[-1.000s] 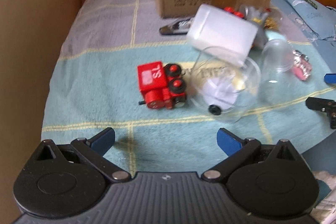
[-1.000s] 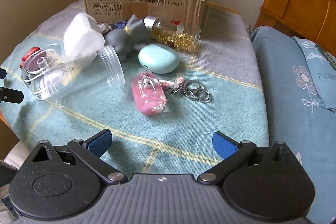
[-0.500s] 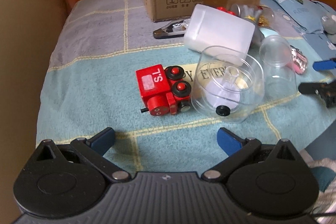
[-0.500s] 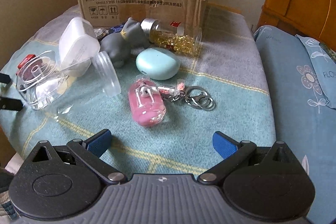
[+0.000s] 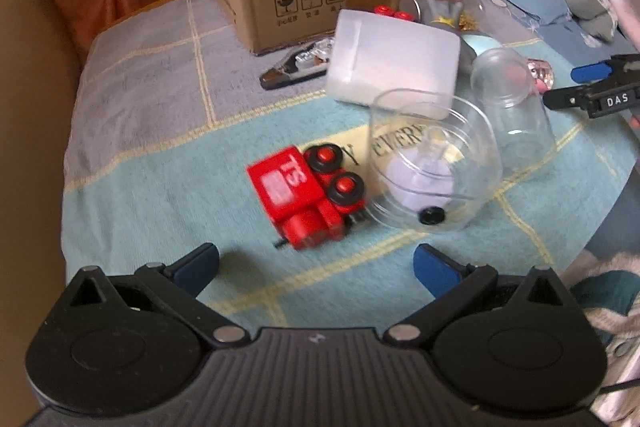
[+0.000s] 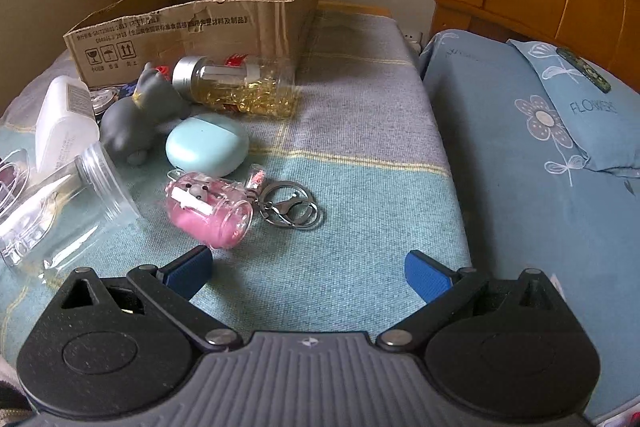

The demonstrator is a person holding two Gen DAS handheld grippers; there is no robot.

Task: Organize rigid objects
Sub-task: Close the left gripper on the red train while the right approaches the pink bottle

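While toppled, toy train [image 5: 306, 193] points nearward — left gripper [image 5: 316, 265] gaping.

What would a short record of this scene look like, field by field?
Surface: checked cloth
Box: open cardboard box at the far end, nothing seen inside
Left gripper: open, holding nothing, facing the red toy train
Right gripper: open, holding nothing, near the pink keychain
Lying on cloth: clear round case, clear jar, white bottle, grey cat figure, pale blue case, capsule bottle
Put away so far: none visible
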